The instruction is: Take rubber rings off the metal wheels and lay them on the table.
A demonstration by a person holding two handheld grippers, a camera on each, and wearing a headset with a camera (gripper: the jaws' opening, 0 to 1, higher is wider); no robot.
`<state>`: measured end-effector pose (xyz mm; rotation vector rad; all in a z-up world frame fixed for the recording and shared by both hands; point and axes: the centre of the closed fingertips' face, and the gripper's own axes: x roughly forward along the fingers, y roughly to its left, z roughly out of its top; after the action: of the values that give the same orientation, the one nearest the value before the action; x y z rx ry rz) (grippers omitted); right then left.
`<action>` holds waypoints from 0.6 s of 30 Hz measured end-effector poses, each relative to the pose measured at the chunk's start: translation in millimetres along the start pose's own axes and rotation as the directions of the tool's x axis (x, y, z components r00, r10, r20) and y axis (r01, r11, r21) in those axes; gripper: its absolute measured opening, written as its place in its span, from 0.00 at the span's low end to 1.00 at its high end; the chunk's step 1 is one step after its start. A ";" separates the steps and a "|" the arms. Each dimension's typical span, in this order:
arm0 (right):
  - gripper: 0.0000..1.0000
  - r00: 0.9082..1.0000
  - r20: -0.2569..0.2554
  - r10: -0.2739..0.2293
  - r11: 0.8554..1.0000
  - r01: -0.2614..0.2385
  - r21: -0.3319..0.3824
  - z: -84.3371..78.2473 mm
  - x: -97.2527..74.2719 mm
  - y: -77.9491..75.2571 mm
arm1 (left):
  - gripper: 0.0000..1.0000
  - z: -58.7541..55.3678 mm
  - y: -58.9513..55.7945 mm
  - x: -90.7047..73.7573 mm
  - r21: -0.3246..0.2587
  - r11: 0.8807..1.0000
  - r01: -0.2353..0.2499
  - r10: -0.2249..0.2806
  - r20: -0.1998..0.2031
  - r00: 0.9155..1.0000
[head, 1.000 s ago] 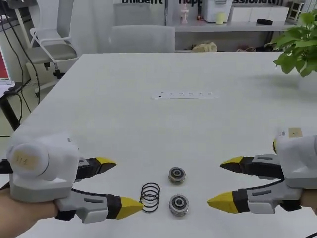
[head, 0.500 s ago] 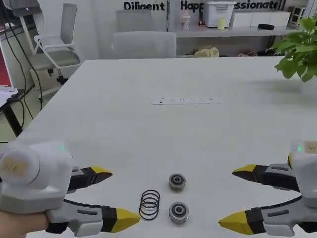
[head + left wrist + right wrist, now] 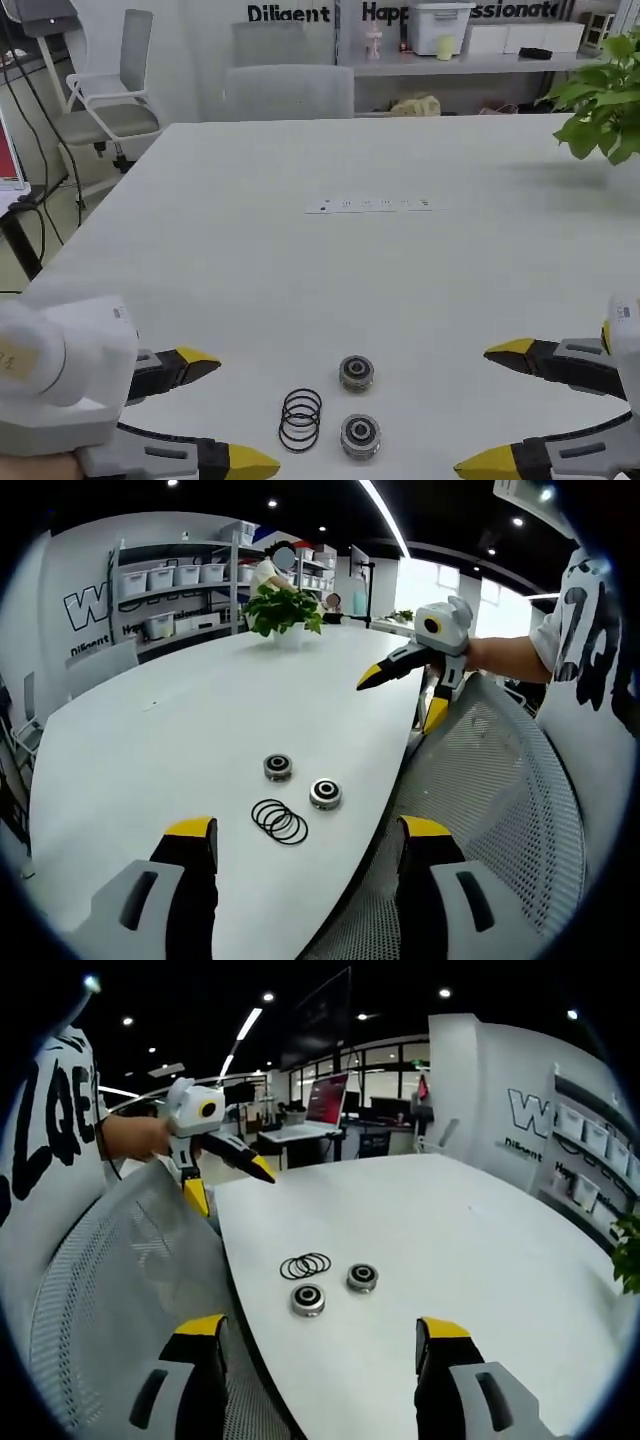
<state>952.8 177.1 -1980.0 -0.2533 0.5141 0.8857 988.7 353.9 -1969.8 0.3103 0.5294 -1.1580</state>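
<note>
Two small metal wheels lie on the white table near its front edge: a far wheel (image 3: 356, 372) (image 3: 278, 768) (image 3: 362, 1277) and a near wheel (image 3: 360, 435) (image 3: 324, 793) (image 3: 308, 1299). Several black rubber rings (image 3: 300, 419) (image 3: 279, 820) (image 3: 305, 1265) lie overlapping just left of them. My left gripper (image 3: 212, 412) (image 3: 300, 838) is open at the lower left, apart from the rings. My right gripper (image 3: 498, 408) (image 3: 320, 1334) is open at the lower right, well clear of the wheels. Nothing is between either pair of jaws.
A white strip (image 3: 367, 205) lies mid-table. A green plant (image 3: 603, 97) (image 3: 283, 610) stands at the far right corner. Chairs (image 3: 290, 92) stand behind the table. A grey mesh chair back (image 3: 480, 810) (image 3: 140, 1280) sits at the table's near edge.
Both grippers have drawn back toward the near edge and apart, away from the wheels and rings. The head camera has tilted slightly. The wheels and rings have not moved.
</note>
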 end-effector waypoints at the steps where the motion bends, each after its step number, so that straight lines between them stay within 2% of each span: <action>1: 0.76 1.000 -0.001 -0.001 1.000 0.001 0.002 -0.8 0.1 0.0 | 0.71 0.2 0.2 0.0 -0.002 1.000 -0.001 0.001 0.001 1.000; 18: 0.77 1.000 -0.018 0.007 1.000 -0.007 0.021 -7.9 5.5 -2.4 | 0.72 -0.3 1.5 2.3 -0.027 1.000 0.004 -0.004 0.006 1.000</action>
<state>955.0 176.0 -1989.6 -0.2404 0.5412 0.8847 990.8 352.9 -1971.4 0.2827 0.5406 -1.1543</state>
